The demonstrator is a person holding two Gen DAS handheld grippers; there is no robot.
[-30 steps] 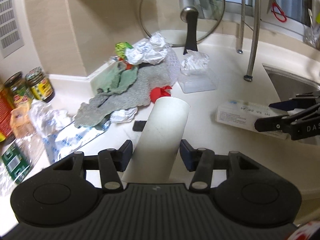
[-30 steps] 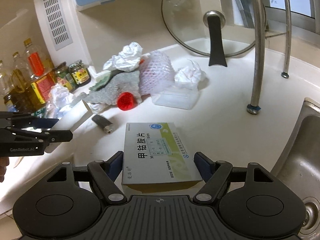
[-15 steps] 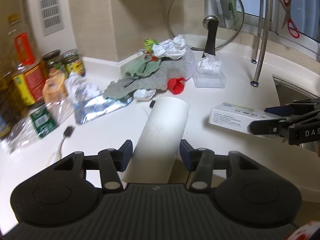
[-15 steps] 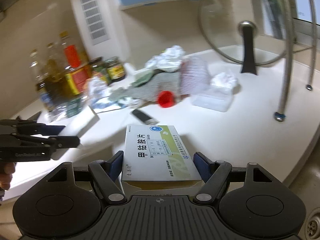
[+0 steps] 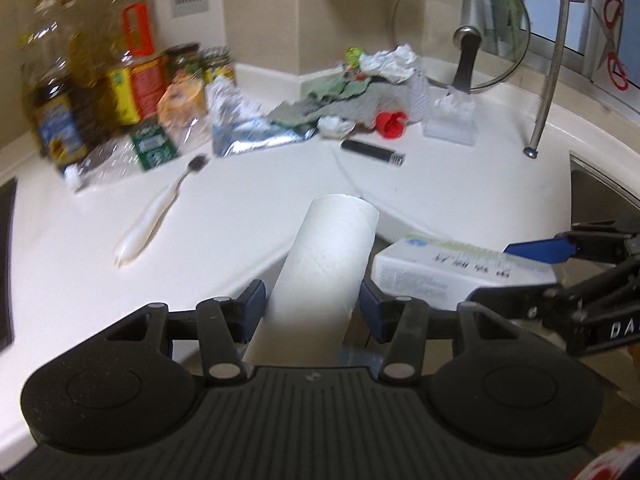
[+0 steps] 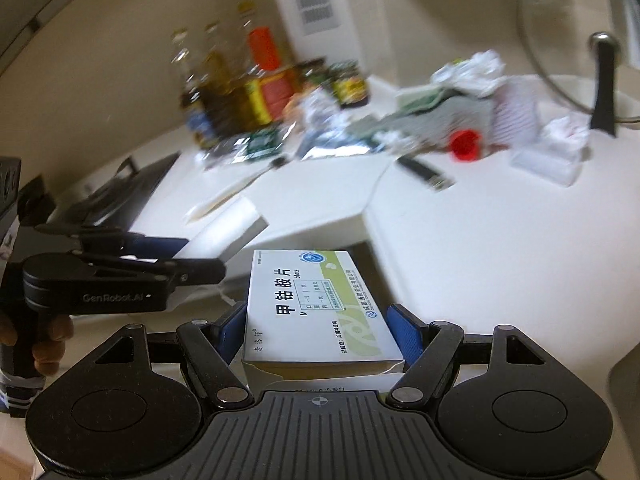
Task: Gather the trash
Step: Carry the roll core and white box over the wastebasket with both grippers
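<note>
The left gripper [image 5: 312,304] clamps a white cardboard tube [image 5: 324,276] between its pads. Just to its right, the right gripper [image 6: 316,330] clamps a medicine box [image 6: 316,308]. Beyond both, on the white countertop [image 5: 460,196], lie a toothbrush [image 5: 156,212], a black lighter [image 5: 372,151] and a heap of crumpled wrappers [image 5: 360,92].

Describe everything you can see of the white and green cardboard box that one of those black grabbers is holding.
The flat white and green cardboard medicine box is printed with black Chinese characters and a round blue logo. Its near end flap looks slightly open. The right gripper clamps it by its two long sides between blue pads, lying flat, lifted just off the edge of the white countertop. Nothing else touches it.
</note>
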